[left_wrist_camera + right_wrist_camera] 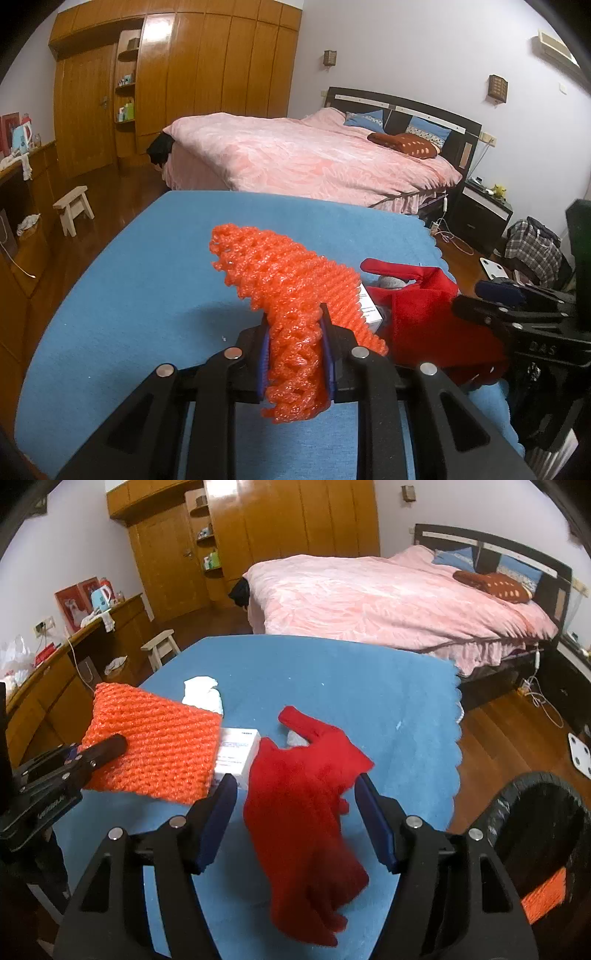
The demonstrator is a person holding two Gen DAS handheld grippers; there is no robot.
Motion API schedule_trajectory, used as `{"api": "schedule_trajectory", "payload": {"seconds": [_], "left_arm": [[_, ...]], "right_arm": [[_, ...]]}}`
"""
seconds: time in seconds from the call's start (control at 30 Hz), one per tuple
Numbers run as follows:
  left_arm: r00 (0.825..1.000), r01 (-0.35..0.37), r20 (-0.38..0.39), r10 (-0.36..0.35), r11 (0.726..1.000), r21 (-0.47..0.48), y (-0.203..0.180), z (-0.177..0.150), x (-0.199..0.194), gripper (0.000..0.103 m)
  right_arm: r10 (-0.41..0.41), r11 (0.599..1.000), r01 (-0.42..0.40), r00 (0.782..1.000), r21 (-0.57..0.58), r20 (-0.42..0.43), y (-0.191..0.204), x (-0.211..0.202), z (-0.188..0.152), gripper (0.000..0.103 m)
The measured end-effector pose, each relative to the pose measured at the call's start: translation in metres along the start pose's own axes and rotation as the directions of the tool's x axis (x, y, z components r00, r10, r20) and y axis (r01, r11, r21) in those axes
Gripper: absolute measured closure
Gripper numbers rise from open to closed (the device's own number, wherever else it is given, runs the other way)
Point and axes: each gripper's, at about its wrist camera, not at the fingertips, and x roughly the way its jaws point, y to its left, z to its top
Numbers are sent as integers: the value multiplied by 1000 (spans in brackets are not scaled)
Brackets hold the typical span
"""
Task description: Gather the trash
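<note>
My left gripper (293, 332) points downward over the blue table (129, 295), its pads clamped on the orange foam net (288, 288) and lifting it clear of the cloth. My right gripper (295, 812) tilts down near the table's right edge, jaws spread wide, the red glove (306, 812) lying between them untouched.

The tabletop (332, 672) is covered in matt blue cloth. The foam net sleeve (288, 288) is formed of glossy orange plastic mesh. The glove (306, 812) is made of fuzzy red fabric. The box (238, 751) is faced in smooth white card. The wardrobe (221, 74) is finished in glossy wood.
</note>
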Motion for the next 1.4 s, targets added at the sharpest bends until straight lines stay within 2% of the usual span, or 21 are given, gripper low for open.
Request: {"api": "schedule_trajectory", "payload": {"seconds": [0.03,0.07,0.13,0.2,0.23,0.27,0.57,0.83,1.07,1.27,1.4], "left_arm": [[1000,2,0,-2,1000,1,-1,1,1,81],[1000,4,1,-4,1000,1,-1,1,1,81],[1000,8,3,-8,1000,1,0,1,1,81],[1000,10,4,-10,1000,0,1,1,1,81],[1000,11,5,-11,1000,0,1,1,1,81],[1000,11,4,-11,1000,0,2,1,1,81],[1000,19,16,-19,1000,6,0,0,-5,81],[998,44,49,-45,999,22,-7,7,-21,81],[992,83,85,-88,995,58,-30,22,-37,81],[983,148,95,-157,984,94,-63,33,-43,81],[971,207,91,-220,969,138,-98,37,-44,81]], "right_arm": [[4,1000,-4,1000,-6,-4,0,4,2,43],[9,1000,-9,1000,-9,-8,1,6,4,52],[13,1000,-14,999,-13,-35,1,15,5,60],[16,1000,-16,998,-11,-63,1,23,4,75],[19,1000,-20,997,-12,-79,1,26,3,89],[25,1000,-26,996,-13,-86,2,27,2,94],[89,996,-89,996,-28,-21,8,-11,4,97],[121,992,-123,989,21,90,-3,-64,20,97],[90,994,-100,979,50,181,-22,-111,33,97],[20,996,-38,977,78,212,-47,-139,29,97],[-35,993,10,976,114,215,-71,-154,18,97]]}}
